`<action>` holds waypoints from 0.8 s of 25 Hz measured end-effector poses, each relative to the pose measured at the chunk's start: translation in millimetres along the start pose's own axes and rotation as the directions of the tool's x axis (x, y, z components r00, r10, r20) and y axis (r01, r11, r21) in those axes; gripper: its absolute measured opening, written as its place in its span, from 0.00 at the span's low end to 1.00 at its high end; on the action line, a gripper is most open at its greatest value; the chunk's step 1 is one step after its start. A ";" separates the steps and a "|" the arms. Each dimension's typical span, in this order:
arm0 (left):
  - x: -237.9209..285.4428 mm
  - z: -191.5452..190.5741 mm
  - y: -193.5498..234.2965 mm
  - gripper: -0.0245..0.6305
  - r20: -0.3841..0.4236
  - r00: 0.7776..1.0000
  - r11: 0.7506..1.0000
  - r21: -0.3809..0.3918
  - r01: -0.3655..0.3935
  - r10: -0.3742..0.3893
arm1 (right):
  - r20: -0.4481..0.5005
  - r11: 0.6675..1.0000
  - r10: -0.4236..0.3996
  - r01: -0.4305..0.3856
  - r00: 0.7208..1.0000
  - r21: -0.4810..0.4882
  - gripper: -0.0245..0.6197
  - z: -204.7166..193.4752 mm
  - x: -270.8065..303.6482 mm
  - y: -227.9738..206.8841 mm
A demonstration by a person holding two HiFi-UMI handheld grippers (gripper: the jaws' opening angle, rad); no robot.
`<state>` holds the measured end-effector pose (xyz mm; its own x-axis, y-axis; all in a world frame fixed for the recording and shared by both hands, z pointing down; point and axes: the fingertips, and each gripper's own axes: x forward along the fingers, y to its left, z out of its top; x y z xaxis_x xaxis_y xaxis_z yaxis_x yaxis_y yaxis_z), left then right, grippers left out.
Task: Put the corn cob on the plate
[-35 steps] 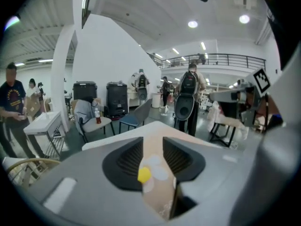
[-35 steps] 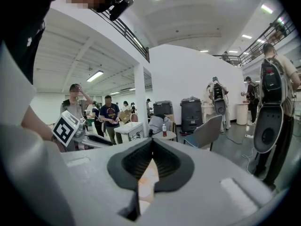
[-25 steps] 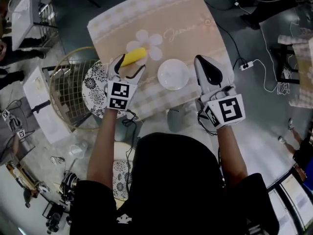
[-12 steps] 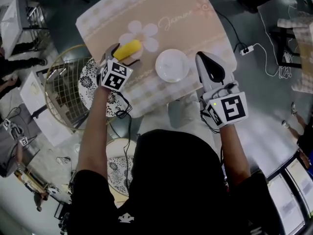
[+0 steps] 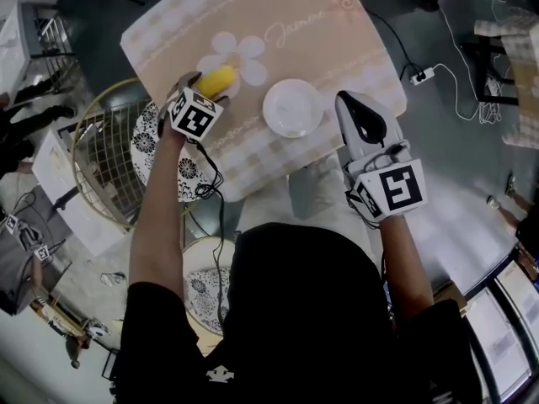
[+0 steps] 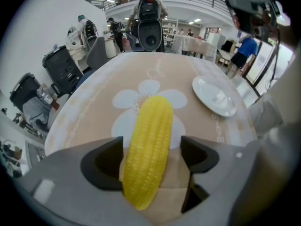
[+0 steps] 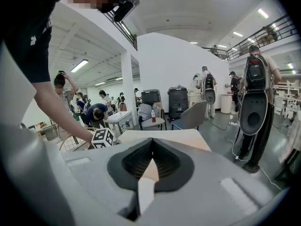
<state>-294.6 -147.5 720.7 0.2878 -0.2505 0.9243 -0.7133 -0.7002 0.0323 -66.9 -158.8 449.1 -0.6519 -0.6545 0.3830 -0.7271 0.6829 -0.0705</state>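
A round wire basket was seen at the far left, beside the table, which was covered by a smooth beige cloth bordered with pale checks. The left claw was pointed steeply down over a white flower print. Its dark, scooped jaws had just been closing but were kept wide apart, with the corn cob laid between them on the cloth. The cob, a tapered yellow cylinder ridged with rows of kernels, was set close against the left jaw, and a gap was left at the right jaw. A round, glossy white plate was placed just beside the print, apart from the cob. The right claw was held over the table's right edge, its ribbed black pads pressed together on nothing.
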 end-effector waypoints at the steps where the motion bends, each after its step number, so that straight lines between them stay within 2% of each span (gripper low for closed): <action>1: 1.1 -0.2 0.6 0.65 -0.007 1.000 1.000 0.000 0.012 -0.012 | -0.002 1.000 0.001 -0.001 1.000 -0.002 0.04 -0.3 0.0 0.5; 7: -2.5 5.3 -3.1 0.60 -0.044 0.994 0.995 -0.003 0.096 -0.096 | -0.006 1.000 0.001 -0.001 1.000 0.000 0.04 -2.5 0.0 1.5; 11: -4.3 5.4 4.7 0.49 -0.044 0.996 0.997 -0.014 0.077 -0.077 | -0.004 1.000 0.002 -0.003 1.000 -0.009 0.04 -1.8 0.0 3.2; 17: -5.4 4.1 4.6 0.48 -0.061 0.996 0.998 0.012 0.061 -0.061 | -0.009 1.000 -0.001 0.001 1.000 -0.005 0.04 -3.3 -2.2 2.0; 20: -9.4 8.6 3.6 0.47 -0.044 0.997 0.998 0.021 0.058 -0.057 | -0.008 1.000 0.000 0.000 1.000 -0.004 0.04 -3.4 -2.9 1.0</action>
<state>-294.4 -153.4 708.9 0.2996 -0.1806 0.9368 -0.6818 -0.7274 0.0778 -65.1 -155.1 451.0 -0.6498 -0.6522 0.3904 -0.7265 0.6839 -0.0668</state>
